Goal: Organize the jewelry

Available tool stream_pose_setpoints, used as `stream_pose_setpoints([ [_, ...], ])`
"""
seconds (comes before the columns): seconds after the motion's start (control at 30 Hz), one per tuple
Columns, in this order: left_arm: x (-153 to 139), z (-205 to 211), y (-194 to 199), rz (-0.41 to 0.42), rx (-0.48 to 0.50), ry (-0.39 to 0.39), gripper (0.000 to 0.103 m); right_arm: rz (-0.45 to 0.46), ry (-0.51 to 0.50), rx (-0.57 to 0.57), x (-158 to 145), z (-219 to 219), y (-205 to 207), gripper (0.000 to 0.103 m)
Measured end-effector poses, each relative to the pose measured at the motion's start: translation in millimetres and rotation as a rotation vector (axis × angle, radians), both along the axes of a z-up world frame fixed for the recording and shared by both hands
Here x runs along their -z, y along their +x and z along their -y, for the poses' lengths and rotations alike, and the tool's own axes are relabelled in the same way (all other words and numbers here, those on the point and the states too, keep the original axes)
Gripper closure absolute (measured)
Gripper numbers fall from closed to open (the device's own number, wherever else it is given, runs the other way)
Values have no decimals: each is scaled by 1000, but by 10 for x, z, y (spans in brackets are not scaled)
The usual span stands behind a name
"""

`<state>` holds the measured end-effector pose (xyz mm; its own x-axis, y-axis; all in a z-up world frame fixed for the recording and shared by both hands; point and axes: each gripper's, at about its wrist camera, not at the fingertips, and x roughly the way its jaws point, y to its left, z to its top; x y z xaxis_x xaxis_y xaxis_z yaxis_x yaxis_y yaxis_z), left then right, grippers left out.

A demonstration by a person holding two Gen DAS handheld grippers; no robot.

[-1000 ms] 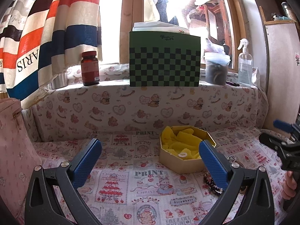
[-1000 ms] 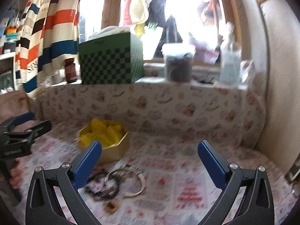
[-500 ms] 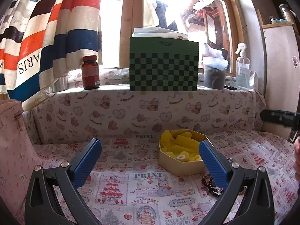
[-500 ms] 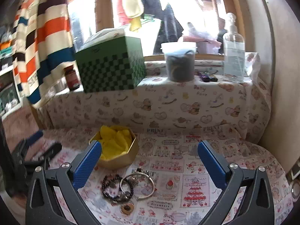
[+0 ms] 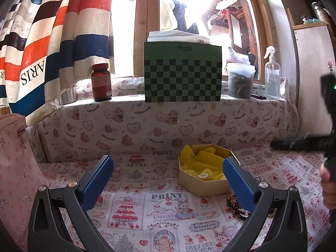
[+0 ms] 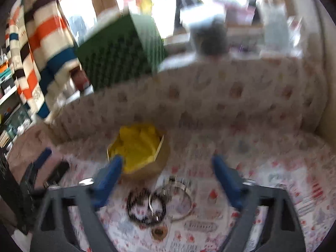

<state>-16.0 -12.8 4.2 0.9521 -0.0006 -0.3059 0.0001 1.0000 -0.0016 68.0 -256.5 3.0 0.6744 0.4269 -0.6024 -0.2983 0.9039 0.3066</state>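
A gold octagonal box lined with yellow tissue holds a small white ring. My left gripper hovers open in front of the box, empty. Dark beads lie on the cloth beside its right finger. In the blurred right wrist view the box sits ahead. A dark bead bracelet, a silver bangle and a small brown piece lie on the cloth. My right gripper hangs above them, its jaws closing with nothing between them.
Patterned cloth covers the table and the ledge behind. On the ledge stand a green chequered box, a brown bottle, a lidded tub and a spray bottle. A striped curtain hangs left; a pink bag stands there.
The right gripper has tilted down and rolled, moving in over the jewelry with its jaws narrower. The left gripper has stayed put.
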Motion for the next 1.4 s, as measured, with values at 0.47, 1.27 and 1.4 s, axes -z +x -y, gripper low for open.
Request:
stream_pose_setpoints([
  [0.47,2,1,3,3,-4,3,0,-205,-40,8,496,-34,298,73],
  [1.27,28,-20,23,-10,-7,-6,0,-228,-108,-74,478,-266,110,79],
  [1.4,28,-23,23,-9,-6,-3,0,-190,-133,-75,499,-335,150,79],
])
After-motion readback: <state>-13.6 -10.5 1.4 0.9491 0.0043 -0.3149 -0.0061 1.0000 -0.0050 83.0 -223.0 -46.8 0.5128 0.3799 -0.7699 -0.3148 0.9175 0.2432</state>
